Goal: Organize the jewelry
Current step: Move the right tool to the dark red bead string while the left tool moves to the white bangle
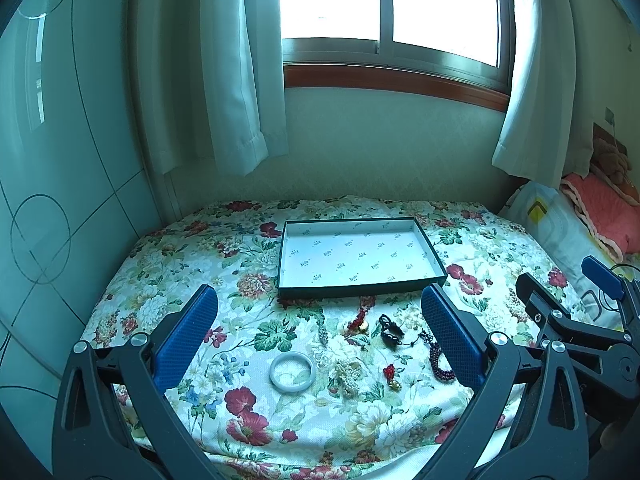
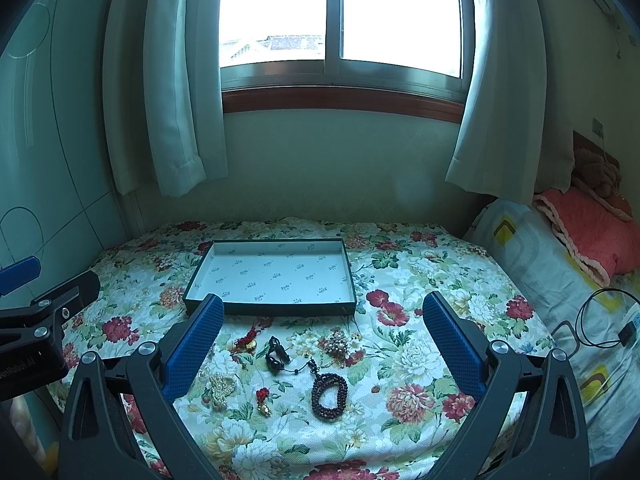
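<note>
A bed (image 1: pixel 168 264) with a floral sheet is seen under a curtained window (image 1: pixel 384 12), and the jewelry is spread across it in front of an open tray (image 1: pixel 360 256). The tray is lined with printed white paper and nothing is seen inside it.

In the left wrist view, the left gripper (image 1: pixel 320 340) is held above the near part of the sheet, its 2 blue fingers (image 1: pixel 188 336) spread wide and nothing grasped between them. Between the fingers, from left to right, are seen: a pale bangle (image 1: pixel 291 372) lying flat, a cluster of cream pearls (image 1: pixel 347 374) just beside it, a small red charm (image 1: pixel 390 376), and a coil of dark red beads (image 1: pixel 440 362) near the right finger. Further back, nearer the tray, a red knotted piece with a gold charm (image 1: pixel 360 320) and a black pendant on a cord (image 1: pixel 390 334) are laid side by side.

At the right edge of that view the right gripper (image 1: pixel 560 292) is visible; in its own view it (image 2: pixel 323 340) is likewise spread wide and empty, above the same pieces. There the dark beads (image 2: pixel 329 396) lie nearest the middle, and a brooch-like cluster (image 2: pixel 338 342) is seen just in front of the tray.

To the right of the bed, a patterned pillow (image 2: pixel 532 256), a pink blanket (image 2: pixel 592 228) and a black cable (image 2: pixel 600 320) are seen.
</note>
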Tool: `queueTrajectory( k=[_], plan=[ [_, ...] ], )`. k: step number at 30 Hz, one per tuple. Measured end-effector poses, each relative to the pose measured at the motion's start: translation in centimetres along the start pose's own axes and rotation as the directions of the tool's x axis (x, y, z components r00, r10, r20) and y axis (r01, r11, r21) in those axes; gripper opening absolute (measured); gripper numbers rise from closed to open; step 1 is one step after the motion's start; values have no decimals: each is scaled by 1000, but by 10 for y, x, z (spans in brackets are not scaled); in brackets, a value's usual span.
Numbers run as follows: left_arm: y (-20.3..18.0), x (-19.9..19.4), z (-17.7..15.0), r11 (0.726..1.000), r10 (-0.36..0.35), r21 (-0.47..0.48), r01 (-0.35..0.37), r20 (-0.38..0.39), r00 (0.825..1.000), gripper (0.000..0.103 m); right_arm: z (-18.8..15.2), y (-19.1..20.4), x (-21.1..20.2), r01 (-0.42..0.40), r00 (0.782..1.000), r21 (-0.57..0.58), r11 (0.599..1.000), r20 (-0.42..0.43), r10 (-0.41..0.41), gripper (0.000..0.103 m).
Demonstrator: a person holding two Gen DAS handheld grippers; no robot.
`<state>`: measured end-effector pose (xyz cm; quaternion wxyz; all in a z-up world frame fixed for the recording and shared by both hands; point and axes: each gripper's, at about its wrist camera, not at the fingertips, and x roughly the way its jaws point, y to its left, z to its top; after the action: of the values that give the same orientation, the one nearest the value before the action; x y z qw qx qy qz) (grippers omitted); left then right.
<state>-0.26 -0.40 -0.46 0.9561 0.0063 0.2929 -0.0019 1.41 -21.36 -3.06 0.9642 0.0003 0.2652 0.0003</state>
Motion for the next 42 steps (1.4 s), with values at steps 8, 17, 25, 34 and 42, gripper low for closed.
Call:
queueTrajectory(
  k=[8, 17, 25, 34, 42],
  plan=[
    [4, 26, -7, 1000, 12, -12, -13, -49, 999, 101, -12, -1, 24, -17, 999, 7, 1000, -36, 17, 99],
    [18, 89, -28, 999, 21, -39, -28, -160, 987, 101, -38, -17, 87, -14, 986, 47, 999, -166, 22, 99],
    [40, 165, -66, 994, 15, -95, -51, -344, 939, 101, -87, -18, 159, -26, 941, 22, 999, -336, 32, 99],
    [50, 206, -102, 993, 15, -96, -63, -439, 898, 101, -120, -21, 192, -71, 904, 54, 996, -418, 87, 98],
    [47, 215, -111, 996, 8, -79, -49, -459, 888, 100, -127, -19, 201, -77, 894, 36, 996, -441, 85, 98]
  ],
)
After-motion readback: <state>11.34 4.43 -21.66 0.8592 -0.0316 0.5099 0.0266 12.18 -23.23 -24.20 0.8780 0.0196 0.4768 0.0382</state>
